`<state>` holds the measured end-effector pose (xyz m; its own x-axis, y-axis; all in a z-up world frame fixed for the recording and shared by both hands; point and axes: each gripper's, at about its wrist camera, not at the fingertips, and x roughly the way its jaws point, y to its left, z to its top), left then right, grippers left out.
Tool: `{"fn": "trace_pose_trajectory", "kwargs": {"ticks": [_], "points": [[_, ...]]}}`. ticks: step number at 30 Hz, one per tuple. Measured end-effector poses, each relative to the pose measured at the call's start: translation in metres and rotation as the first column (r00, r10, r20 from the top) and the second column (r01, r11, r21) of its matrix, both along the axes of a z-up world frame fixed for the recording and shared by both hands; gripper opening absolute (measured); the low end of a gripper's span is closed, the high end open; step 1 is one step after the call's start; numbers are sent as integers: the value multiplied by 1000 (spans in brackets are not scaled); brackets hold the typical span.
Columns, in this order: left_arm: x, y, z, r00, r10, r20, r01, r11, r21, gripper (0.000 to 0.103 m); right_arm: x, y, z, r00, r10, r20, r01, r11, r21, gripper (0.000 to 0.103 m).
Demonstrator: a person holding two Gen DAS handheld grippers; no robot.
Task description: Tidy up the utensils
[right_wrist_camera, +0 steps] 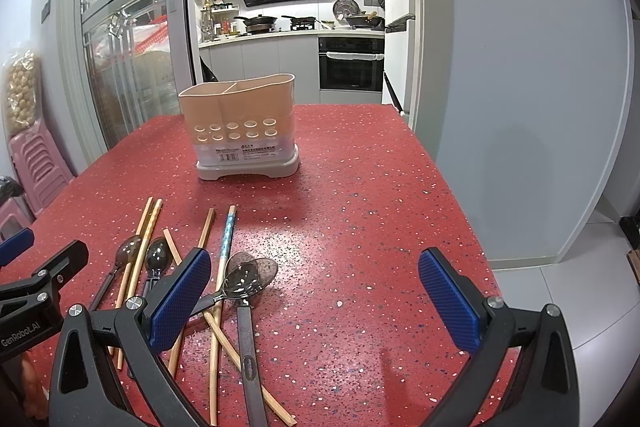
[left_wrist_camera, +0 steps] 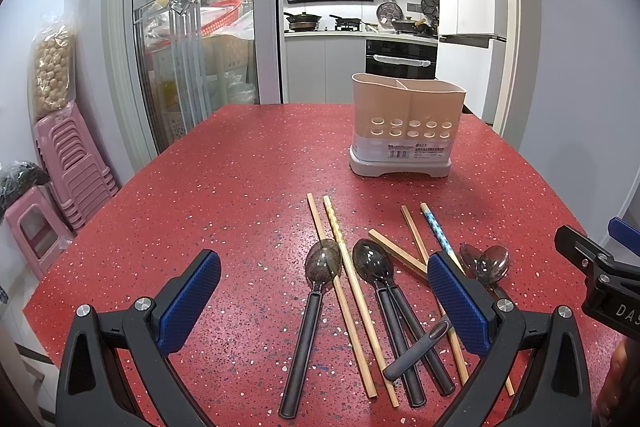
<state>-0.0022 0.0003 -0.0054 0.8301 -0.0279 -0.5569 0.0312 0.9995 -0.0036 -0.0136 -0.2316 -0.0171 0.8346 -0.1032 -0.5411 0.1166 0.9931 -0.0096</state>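
Note:
A beige two-compartment utensil holder (left_wrist_camera: 407, 125) stands upright and empty on the red speckled table (left_wrist_camera: 224, 187); it also shows in the right wrist view (right_wrist_camera: 240, 129). Several dark spoons (left_wrist_camera: 320, 267) and wooden chopsticks (left_wrist_camera: 344, 287) lie loose in front of it, some crossed. One chopstick (right_wrist_camera: 226, 243) has a blue pattern. My left gripper (left_wrist_camera: 324, 301) is open above the spoons, holding nothing. My right gripper (right_wrist_camera: 314, 301) is open and empty over the table, right of a pair of overlapping spoons (right_wrist_camera: 246, 277).
Stacked pink stools (left_wrist_camera: 68, 163) stand left of the table by the wall. A glass sliding door (left_wrist_camera: 192, 27) and a kitchen lie behind. The table's right edge (right_wrist_camera: 460, 187) drops to a tiled floor.

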Motion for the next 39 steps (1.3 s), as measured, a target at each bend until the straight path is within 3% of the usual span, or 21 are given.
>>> {"fn": "trace_pose_trajectory", "kwargs": {"ticks": [28,35,39], "points": [[-3,3,2,1000,5,1,-5,1000,3,103,1,4,-2,1000,2,-3,-2,1000,-1,103],[2,9,-2,1000,6,-22,-5,1000,21,103,8,6,-1,999,23,-27,-22,1000,15,103],[15,17,-10,997,3,-82,0,999,35,103,15,-2,-2,997,42,-62,-40,999,37,103]]}}
